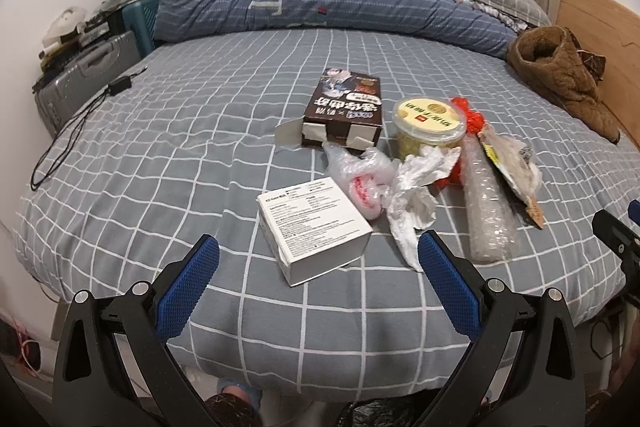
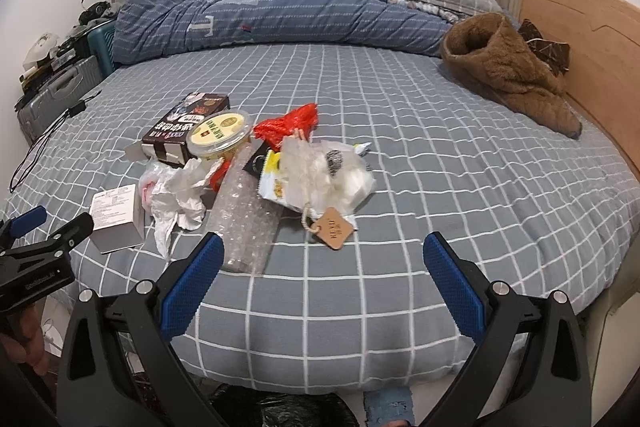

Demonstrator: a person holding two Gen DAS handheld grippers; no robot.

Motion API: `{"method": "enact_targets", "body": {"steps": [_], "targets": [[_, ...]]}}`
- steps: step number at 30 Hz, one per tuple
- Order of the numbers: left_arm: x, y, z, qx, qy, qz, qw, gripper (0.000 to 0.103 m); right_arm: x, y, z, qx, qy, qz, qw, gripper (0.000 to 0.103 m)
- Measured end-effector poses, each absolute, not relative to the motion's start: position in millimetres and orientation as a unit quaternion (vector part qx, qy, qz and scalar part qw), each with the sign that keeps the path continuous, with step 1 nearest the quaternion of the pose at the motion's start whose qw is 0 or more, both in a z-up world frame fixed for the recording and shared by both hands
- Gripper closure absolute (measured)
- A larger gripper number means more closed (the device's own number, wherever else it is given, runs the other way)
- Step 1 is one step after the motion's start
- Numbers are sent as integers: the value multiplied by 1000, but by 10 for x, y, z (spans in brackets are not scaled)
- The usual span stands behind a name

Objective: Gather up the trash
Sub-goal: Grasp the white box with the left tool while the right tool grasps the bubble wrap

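now both grippers gape wide and empty: left gripper (image 1: 318, 259) has the white box (image 1: 314, 229) at 12 o'clock, right gripper (image 2: 324, 259) the bubble wrap (image 2: 246, 223) at 11, on the checked bed (image 2: 440, 187).

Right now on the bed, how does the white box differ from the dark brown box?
The white box is plain white with small black print, while the dark brown box carries colourful pictures and large characters. The white box looks closed; the dark brown box has its end flaps hanging open. The white box lies nearest the left tool, the dark brown box farther back beside the yellow-lidded tub. Both lie flat on the checked sheet.
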State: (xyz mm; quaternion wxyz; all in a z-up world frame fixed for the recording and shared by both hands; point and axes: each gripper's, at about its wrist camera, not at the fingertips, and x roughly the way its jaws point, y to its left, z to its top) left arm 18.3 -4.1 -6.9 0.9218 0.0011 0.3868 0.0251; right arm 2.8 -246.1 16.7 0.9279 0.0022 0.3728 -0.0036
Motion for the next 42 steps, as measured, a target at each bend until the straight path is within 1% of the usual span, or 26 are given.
{"method": "enact_targets", "body": {"steps": [5,19,23,27,30,31,33,42], "targets": [[308,13,-166,-8,398,34,917,6,227,-2291,44,-2,383,8,924,8],[700,7,-485,-7,428,43,903,7,720,-2065,-310,14,416,27,909,17],[751,-7,-559,1,429,48,902,8,802,-2028,-414,20,430,37,902,23],[786,-6,-605,-6,434,48,900,14,859,-1972,-519,28,443,47,895,29],[800,-3,-634,-19,437,43,898,18,877,-1932,-569,33,449,53,892,37],[800,-8,-643,-19,436,46,898,18,878,-1922,-580,34,450,55,891,38],[794,-20,-646,-17,433,48,900,19,877,-1901,-600,34,453,61,889,45],[792,-48,-687,-17,426,62,902,20,867,-1881,-616,38,457,65,886,55]]}}
